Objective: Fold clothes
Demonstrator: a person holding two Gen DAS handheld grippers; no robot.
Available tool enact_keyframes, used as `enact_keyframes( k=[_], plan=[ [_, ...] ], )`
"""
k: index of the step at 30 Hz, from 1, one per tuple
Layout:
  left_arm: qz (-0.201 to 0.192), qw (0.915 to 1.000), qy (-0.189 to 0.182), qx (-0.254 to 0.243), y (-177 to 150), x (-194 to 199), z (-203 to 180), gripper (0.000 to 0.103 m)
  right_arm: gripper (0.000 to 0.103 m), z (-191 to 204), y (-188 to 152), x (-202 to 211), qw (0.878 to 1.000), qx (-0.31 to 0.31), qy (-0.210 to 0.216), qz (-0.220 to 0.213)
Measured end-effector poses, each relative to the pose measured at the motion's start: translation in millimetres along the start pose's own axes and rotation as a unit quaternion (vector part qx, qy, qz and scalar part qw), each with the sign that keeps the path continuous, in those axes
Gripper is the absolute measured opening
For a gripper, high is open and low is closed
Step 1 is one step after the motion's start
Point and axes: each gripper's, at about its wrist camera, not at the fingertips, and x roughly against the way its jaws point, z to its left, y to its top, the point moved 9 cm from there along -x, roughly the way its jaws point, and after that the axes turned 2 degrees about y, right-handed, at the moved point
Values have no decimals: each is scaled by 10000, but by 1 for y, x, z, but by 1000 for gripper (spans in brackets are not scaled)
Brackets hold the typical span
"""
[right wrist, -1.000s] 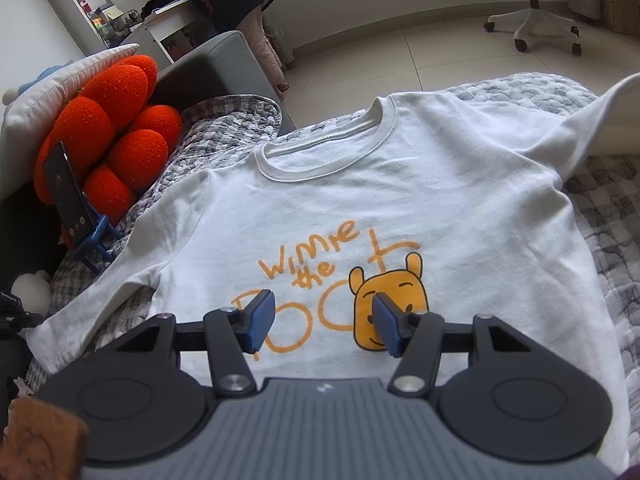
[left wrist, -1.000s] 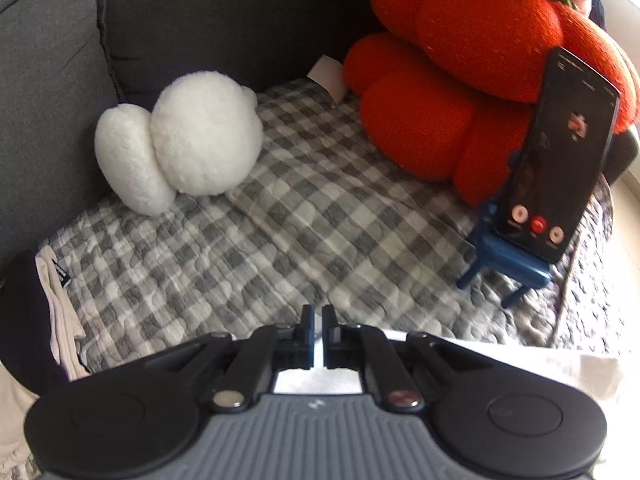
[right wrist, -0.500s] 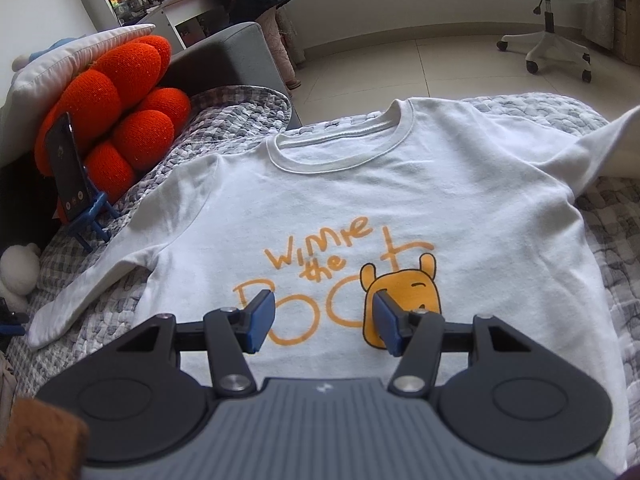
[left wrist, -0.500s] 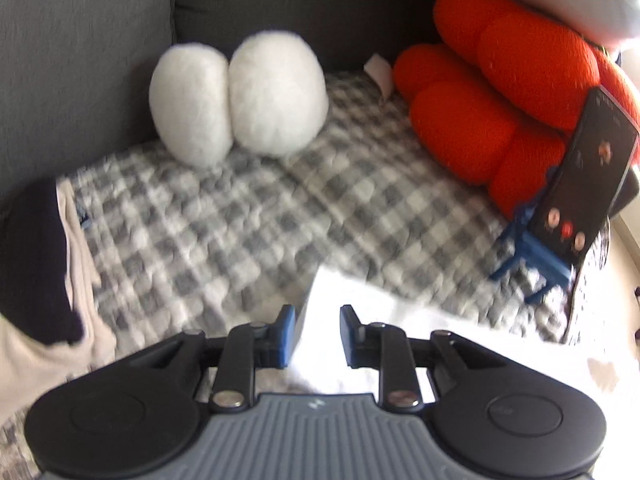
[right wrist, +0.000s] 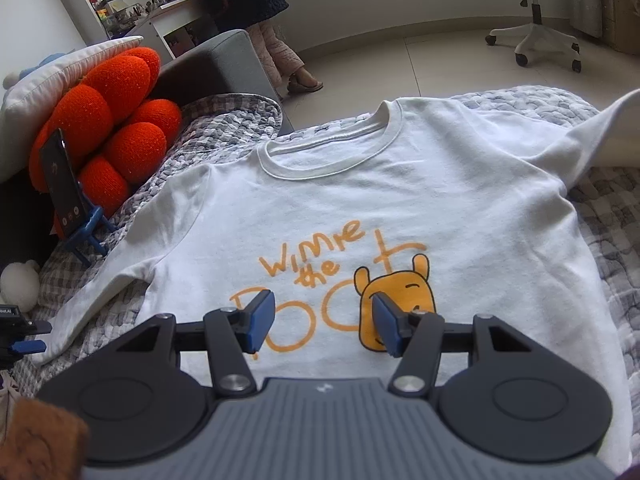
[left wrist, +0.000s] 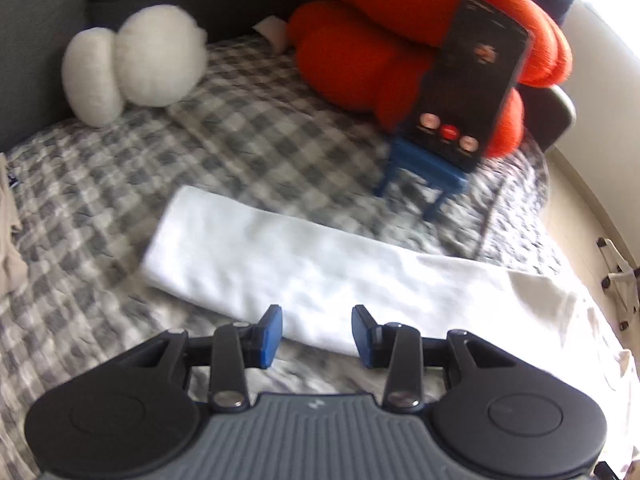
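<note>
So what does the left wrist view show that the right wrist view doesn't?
Only the left wrist view: the left hand-held gripper, its jaws opening with nothing between the pads, over the sleeve laid flat on the checked blanket, and a beige garment at the edge.

Only the right wrist view: the open right hand-held gripper, the white shirt front with its orange print, an office chair, and a person at a desk.

Both: the orange cushion, the phone on its blue stand, and the white plush.
</note>
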Motion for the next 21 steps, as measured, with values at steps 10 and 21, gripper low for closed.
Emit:
enact_keyframes(
  k=[10, 21],
  plan=[
    [50, 9862, -925, -1375, -37, -5, -145, 39, 58, -50, 21, 16, 9978, -391, -433, -316],
    [-84, 9771, -462, -2076, -79, -1, -206, 39, 58, -112, 40, 48, 9914, -996, -583, -616]
  ],
)
